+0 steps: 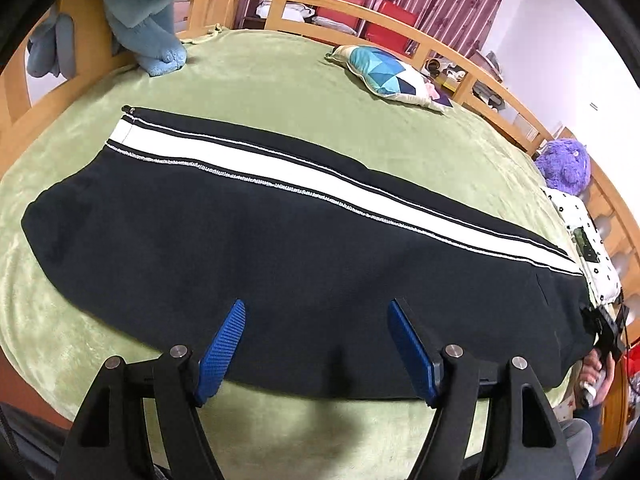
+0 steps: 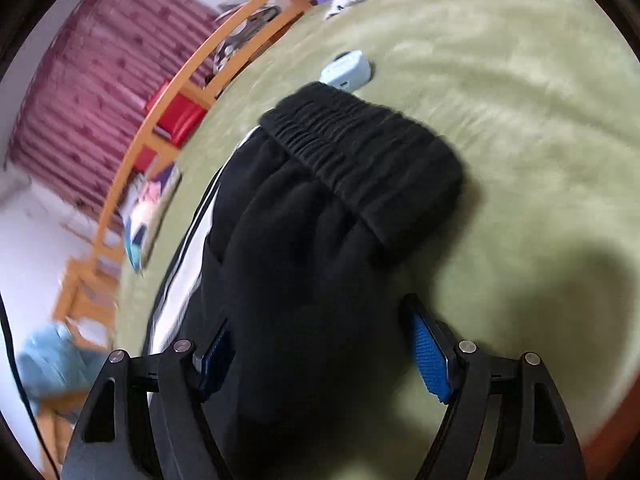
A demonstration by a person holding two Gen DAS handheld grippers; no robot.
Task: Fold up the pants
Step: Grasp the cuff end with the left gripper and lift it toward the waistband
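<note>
We see the long black fleece pants with a white side stripe (image 1: 280, 248) lying flat on the green fuzzy bed cover (image 1: 280, 72). They run sideways, straight across in front of our left gripper (image 1: 316, 344), from leg end to waist. The near edge sits right between its wide-open blue pads, but nothing is pinched. Our right gripper (image 2: 320, 356) is open too, over the waist end by the stretchy waistband (image 2: 360, 160), so it is nearer that end. We cannot read any labels or words.
</note>
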